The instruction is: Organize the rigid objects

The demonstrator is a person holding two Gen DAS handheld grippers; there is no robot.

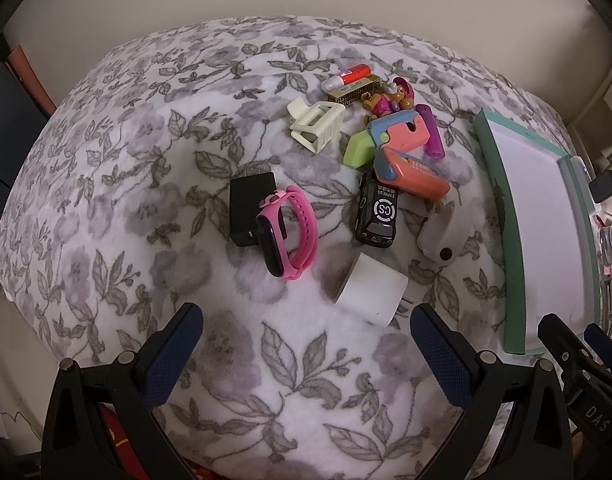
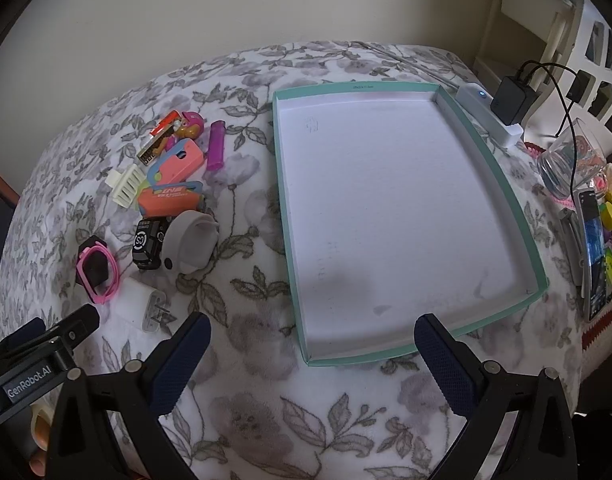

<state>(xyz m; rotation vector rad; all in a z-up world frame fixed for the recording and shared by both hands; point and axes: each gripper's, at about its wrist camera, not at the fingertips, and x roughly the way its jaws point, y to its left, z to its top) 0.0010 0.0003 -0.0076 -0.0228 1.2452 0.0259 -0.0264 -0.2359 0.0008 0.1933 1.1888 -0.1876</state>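
Nothing's sorted yet as far as I can tell: the teal tray (image 2: 490,168) sits bare while the white charger (image 1: 372,294), pink watch (image 1: 290,232), toy car (image 1: 378,212) and the rest lie beside it on the blanket, with left gripper (image 1: 306,344) and right gripper (image 2: 312,350) both spread wide, holding nothing.

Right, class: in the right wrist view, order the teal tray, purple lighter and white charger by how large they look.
1. Teal tray, by far the largest.
2. White charger.
3. Purple lighter.
The charger lies nearer the camera, so the last two are unsure.
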